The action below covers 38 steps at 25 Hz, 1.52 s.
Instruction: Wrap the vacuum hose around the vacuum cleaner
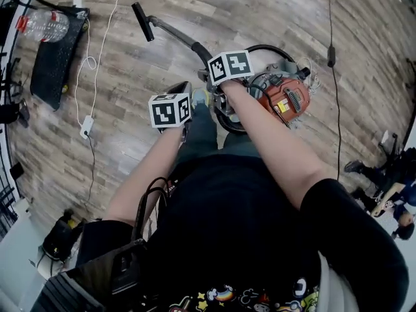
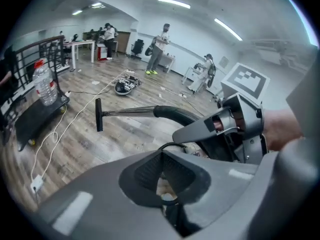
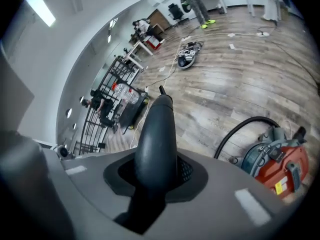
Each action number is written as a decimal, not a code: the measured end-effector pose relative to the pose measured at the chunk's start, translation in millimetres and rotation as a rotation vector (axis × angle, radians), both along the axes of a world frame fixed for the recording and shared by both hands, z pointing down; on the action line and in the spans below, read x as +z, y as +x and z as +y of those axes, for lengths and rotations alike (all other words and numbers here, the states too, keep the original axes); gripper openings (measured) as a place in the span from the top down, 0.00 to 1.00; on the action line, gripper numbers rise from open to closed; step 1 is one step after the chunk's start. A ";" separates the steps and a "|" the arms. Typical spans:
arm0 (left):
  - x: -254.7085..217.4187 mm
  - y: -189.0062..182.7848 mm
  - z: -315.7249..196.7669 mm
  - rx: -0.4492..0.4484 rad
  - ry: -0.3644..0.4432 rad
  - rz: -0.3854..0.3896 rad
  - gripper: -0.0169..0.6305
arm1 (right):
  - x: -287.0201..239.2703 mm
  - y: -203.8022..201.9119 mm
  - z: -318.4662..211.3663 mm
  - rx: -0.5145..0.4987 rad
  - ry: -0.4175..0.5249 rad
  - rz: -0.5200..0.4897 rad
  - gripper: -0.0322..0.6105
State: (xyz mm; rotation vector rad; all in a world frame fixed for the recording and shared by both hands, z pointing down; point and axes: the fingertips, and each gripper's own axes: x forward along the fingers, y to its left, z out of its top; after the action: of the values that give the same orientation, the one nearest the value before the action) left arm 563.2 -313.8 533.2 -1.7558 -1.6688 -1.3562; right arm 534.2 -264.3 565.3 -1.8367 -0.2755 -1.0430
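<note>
The orange and grey vacuum cleaner (image 1: 281,94) stands on the wood floor in front of my feet, also low at the right of the right gripper view (image 3: 278,165). Its black hose (image 3: 244,129) curves up from the body. The curved black handle pipe (image 3: 156,134) runs into a metal wand (image 2: 129,112) ending in a flat nozzle (image 1: 142,21). My right gripper (image 3: 155,170) is shut on that handle pipe, right beside the vacuum cleaner (image 1: 224,83). My left gripper (image 1: 181,93) hangs just left of it, jaws closed (image 2: 168,186) on a thin black loop of hose.
A black cart (image 1: 55,57) carrying a water bottle (image 1: 43,25) stands at the far left. A white cable with an adapter (image 1: 86,126) trails across the floor. A black cord (image 1: 331,52) hangs at the right. A second vacuum (image 2: 125,86) and several people are farther off.
</note>
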 end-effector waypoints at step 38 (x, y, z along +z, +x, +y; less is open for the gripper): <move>232.9 -175.7 209.7 0.775 0.086 -0.094 0.97 | 314.3 -318.4 148.6 0.972 -0.284 -0.778 0.76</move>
State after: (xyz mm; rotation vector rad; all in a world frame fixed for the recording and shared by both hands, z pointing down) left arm 387.4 -104.1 766.1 -0.8342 -1.9941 -1.1109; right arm 215.8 -115.7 879.6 -1.1483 -1.6521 -0.9504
